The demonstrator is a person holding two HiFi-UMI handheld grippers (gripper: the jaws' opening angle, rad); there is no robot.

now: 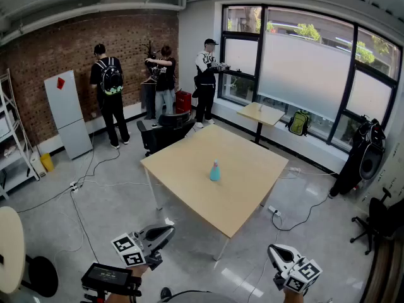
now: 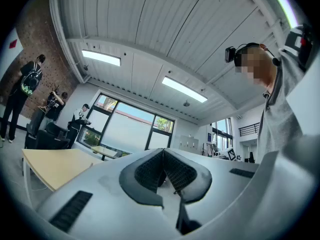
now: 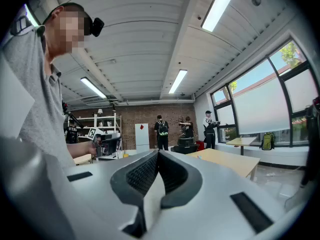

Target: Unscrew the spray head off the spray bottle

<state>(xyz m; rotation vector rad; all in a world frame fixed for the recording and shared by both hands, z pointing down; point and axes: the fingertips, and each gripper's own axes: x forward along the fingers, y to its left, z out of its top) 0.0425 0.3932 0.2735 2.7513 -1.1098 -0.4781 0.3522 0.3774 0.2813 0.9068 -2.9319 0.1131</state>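
Note:
A small teal spray bottle (image 1: 214,171) stands upright near the middle of a light wooden table (image 1: 189,166) in the head view. Both grippers hang well short of the table, at the bottom of that view. My left gripper (image 1: 168,230) is shut and empty at the lower left, its marker cube beside it. My right gripper (image 1: 271,250) is shut and empty at the lower right. In the left gripper view the jaws (image 2: 162,152) meet tip to tip, tilted toward the ceiling. The right gripper view shows its jaws (image 3: 157,154) closed, with the table (image 3: 230,160) beyond at the right.
Three people stand at the far brick wall and window (image 1: 161,81). Black office chairs (image 1: 165,130) sit behind the table. Cables (image 1: 88,185) run across the grey floor at left, and a power strip (image 1: 274,211) lies right of the table. A small second table (image 1: 261,113) stands by the window.

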